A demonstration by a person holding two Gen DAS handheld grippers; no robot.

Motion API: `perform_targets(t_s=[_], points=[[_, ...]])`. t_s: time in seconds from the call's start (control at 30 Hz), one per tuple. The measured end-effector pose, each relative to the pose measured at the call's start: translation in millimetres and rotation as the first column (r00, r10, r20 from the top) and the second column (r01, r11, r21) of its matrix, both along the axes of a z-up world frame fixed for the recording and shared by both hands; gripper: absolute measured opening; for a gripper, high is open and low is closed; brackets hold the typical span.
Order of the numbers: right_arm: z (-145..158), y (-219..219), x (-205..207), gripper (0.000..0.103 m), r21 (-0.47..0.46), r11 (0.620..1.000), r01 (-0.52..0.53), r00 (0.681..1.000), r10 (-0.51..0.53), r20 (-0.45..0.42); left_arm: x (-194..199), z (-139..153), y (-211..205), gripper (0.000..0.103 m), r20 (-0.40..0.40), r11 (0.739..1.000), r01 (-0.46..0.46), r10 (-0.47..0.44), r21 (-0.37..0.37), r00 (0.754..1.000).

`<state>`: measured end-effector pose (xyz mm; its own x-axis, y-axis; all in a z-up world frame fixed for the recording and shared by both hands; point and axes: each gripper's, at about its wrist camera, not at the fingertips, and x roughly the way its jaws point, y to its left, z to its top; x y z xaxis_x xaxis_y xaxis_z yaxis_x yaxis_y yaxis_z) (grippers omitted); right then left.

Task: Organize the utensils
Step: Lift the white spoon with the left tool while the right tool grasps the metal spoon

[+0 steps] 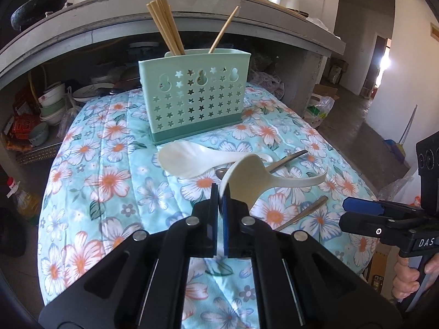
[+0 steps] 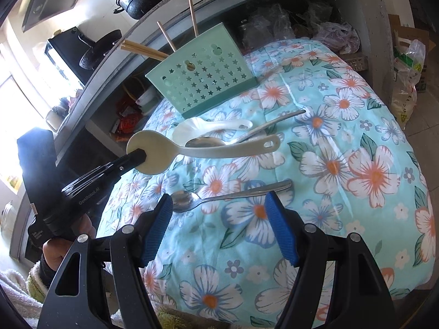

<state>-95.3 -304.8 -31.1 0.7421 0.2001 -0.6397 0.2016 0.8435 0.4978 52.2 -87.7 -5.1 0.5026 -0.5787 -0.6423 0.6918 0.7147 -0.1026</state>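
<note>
My left gripper [image 1: 219, 194] is shut on the bowl edge of a cream plastic rice spoon [image 1: 255, 178], held above the cloth; it also shows in the right wrist view [image 2: 164, 150]. A green star-holed utensil holder [image 1: 194, 96] with chopsticks [image 1: 167, 27] stands behind. A white ceramic spoon [image 1: 186, 160] and a metal spoon [image 2: 208, 141] lie in front of the holder. My right gripper [image 2: 219, 211] is open, hovering over another metal spoon [image 2: 219, 197] near the table's front.
The table carries a floral quilted cloth [image 2: 343, 164]. A concrete counter [image 1: 82, 22] with pots stands behind, with bowls [image 1: 52, 104] stacked beneath. Plastic bags [image 2: 406, 82] lie on the floor at right.
</note>
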Motion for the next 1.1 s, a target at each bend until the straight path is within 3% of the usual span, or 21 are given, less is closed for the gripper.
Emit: perform_targets(t_s=[0.73,0.9,1.1], points=[[9.3,14.1,-3.7,0.068,-0.077,0.997,-0.007,1.0,0.006,-0.014,3.2,16.9,34.6,0.001,0.036,0.992,-0.119,0.118,0.029,0.992],[13.7,18.6,-6.7,0.068,-0.172,0.985,-0.009,1.0,0.007,-0.012,6.3,17.8,38.9,0.001,0.057,0.983,-0.17,0.166,0.076,0.985],[12.4,47.4,6.9,0.068,-0.326,0.935,-0.137,0.99,0.133,-0.037,15.4,17.8,55.1,0.001,0.044,0.969,-0.233,0.23,0.082,0.972]])
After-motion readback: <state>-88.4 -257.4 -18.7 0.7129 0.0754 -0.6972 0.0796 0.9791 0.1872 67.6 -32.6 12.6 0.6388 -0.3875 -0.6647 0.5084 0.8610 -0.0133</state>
